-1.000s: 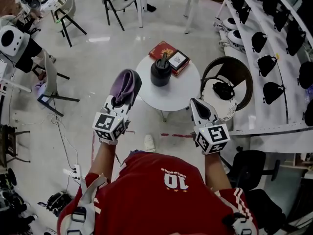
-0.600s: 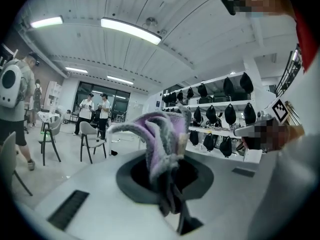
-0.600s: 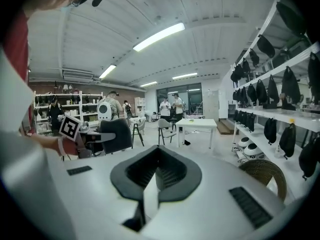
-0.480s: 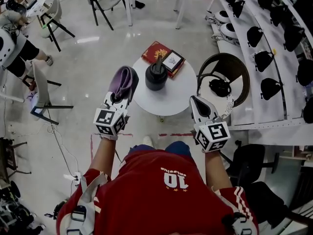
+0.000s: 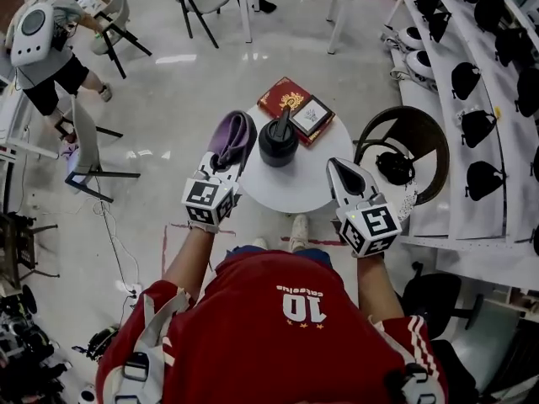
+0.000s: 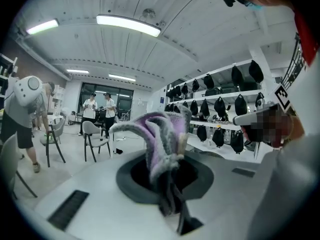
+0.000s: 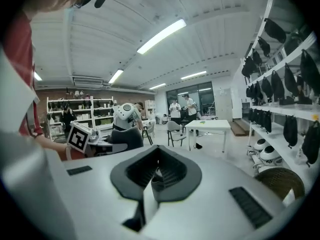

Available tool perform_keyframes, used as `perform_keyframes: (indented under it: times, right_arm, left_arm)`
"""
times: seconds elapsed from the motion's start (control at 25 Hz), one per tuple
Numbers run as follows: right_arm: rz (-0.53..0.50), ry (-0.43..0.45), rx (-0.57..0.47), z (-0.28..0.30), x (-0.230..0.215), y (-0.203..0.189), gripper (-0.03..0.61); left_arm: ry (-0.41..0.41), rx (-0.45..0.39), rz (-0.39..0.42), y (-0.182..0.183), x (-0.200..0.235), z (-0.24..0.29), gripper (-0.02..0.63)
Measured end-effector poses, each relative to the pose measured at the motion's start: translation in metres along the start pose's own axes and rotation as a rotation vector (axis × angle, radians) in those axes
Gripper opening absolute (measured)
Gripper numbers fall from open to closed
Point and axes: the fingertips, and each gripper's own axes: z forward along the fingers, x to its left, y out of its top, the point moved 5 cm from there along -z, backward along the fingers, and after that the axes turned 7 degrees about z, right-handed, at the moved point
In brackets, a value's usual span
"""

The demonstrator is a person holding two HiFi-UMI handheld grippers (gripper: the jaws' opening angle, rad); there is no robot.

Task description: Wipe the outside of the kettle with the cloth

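Kettle (image 5: 278, 139) sat untouched on the round table (image 5: 295, 188). Over the last second the person had stepped closer, so the left gripper (image 5: 223, 167), clamped on the purple cloth (image 5: 233, 137), got near it. The right gripper (image 5: 341, 173) was closed on nothing. Wiping looked about ready to start.

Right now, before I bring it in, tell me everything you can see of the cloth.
The cloth is soft, fluffy-looking fabric, lilac with greyer edges, bunched into loose folds. The left gripper is shut on its lower part; the free folds stick out past the jaws and flop over. In the head view it sits over the left edge of the round white table, close beside the black kettle; whether they touch cannot be told.
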Motion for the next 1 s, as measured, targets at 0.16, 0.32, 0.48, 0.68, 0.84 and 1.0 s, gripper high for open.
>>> perform_keyframes:
  times: [0.16, 0.32, 0.48, 0.68, 0.84, 1.0]
  right_arm:
    - [-0.004, 0.061, 0.0, 0.014, -0.017, 0.007, 0.017]
    - [0.012, 0.102, 0.003, 0.019, -0.036, 0.01, 0.017]
    - [0.034, 0.115, -0.004, 0.023, -0.056, 0.011, 0.017]
    - [0.06, 0.128, 0.013, 0.022, -0.071, 0.003, 0.017]
    - [0.062, 0.137, 0.032, 0.021, -0.082, -0.006, 0.017]
    - [0.07, 0.15, 0.035, 0.02, -0.09, -0.007, 0.017]
  left_arm:
    - [0.048, 0.019, 0.001, -0.011, 0.0, 0.027, 0.044]
    - [0.086, 0.042, 0.031, -0.026, -0.001, 0.052, 0.044]
    - [0.115, 0.067, 0.035, -0.039, 0.002, 0.077, 0.044]
    - [0.153, 0.097, 0.031, -0.054, 0.006, 0.1, 0.044]
    - [0.186, 0.119, 0.014, -0.068, 0.005, 0.115, 0.044]
    - [0.176, 0.132, 0.007, -0.072, -0.006, 0.127, 0.044]
